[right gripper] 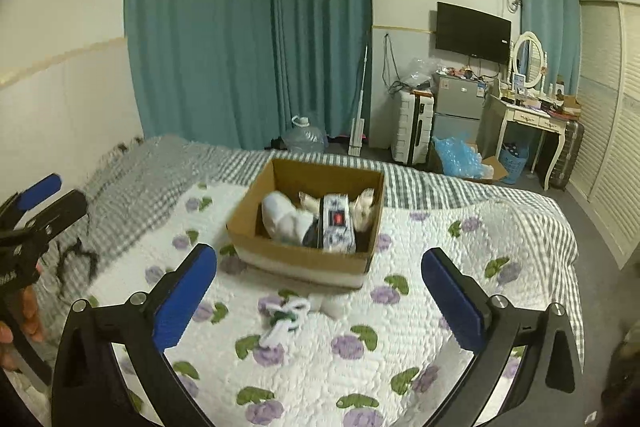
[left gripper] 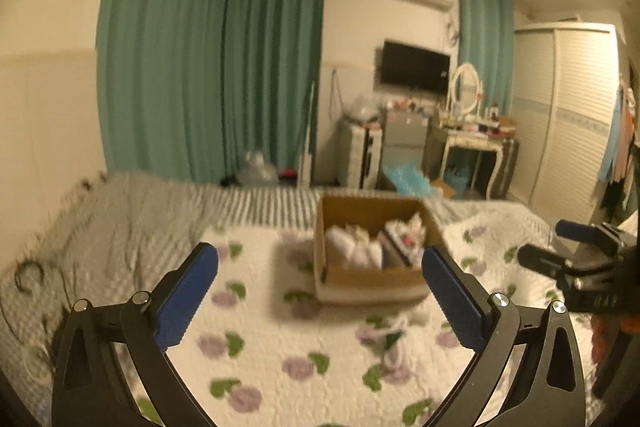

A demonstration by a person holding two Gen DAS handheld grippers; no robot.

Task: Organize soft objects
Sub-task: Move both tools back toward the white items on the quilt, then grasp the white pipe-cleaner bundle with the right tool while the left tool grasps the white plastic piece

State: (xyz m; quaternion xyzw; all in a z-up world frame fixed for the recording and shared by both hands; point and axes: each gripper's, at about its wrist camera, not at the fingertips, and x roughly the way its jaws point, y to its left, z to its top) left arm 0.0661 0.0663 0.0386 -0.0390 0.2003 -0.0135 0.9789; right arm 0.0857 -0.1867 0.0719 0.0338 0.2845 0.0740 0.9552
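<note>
A cardboard box (right gripper: 256,227) stands on the flowered quilt (right gripper: 344,379) and holds several rolled white and patterned soft items (right gripper: 288,219). Loose white and green cloth pieces (right gripper: 286,319) lie on the quilt just in front of the box. My right gripper (right gripper: 320,267) is open, with nothing between its blue pads, short of the box. In the blurred left wrist view the same box (left gripper: 360,279) sits ahead of my left gripper (left gripper: 320,267), which is open and holds nothing. The loose pieces (left gripper: 390,339) lie near its right finger. The right gripper (left gripper: 568,247) shows at that view's right edge.
A grey checked blanket (right gripper: 160,179) covers the bed's far and left side, with a dark hair clip (right gripper: 78,259) on it. Beyond the bed stand teal curtains (right gripper: 248,27), a suitcase (right gripper: 412,131), a small fridge (right gripper: 458,107), a dressing table (right gripper: 528,119) and a wardrobe (right gripper: 612,127).
</note>
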